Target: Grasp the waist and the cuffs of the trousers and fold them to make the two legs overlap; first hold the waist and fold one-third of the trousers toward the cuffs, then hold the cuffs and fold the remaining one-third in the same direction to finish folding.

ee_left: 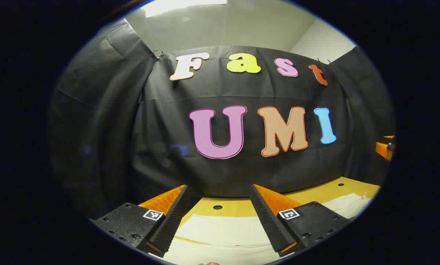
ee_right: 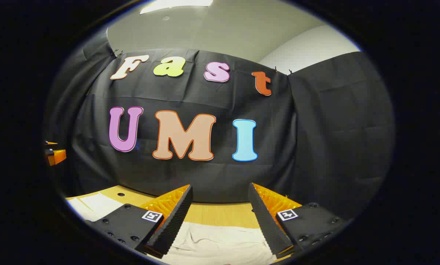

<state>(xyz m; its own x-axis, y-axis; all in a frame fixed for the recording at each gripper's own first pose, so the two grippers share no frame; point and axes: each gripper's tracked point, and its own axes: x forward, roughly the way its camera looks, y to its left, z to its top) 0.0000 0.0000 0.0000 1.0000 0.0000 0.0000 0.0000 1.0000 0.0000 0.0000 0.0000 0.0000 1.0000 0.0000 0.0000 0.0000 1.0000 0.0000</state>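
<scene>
Black, creased cloth (ee_left: 242,173) draped the booth's back and sides (clipped along its top edge). Above it rose a plain pale wall (ee_right: 308,48) and a bright ceiling light panel (ee_left: 185,5). Below stretched a yellow wooden tabletop (ee_right: 220,215) with small round holes.

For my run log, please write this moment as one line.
left tool: open, empty | right tool: open, empty | trousers: flat on table, below both tools | fold: not begun
</scene>
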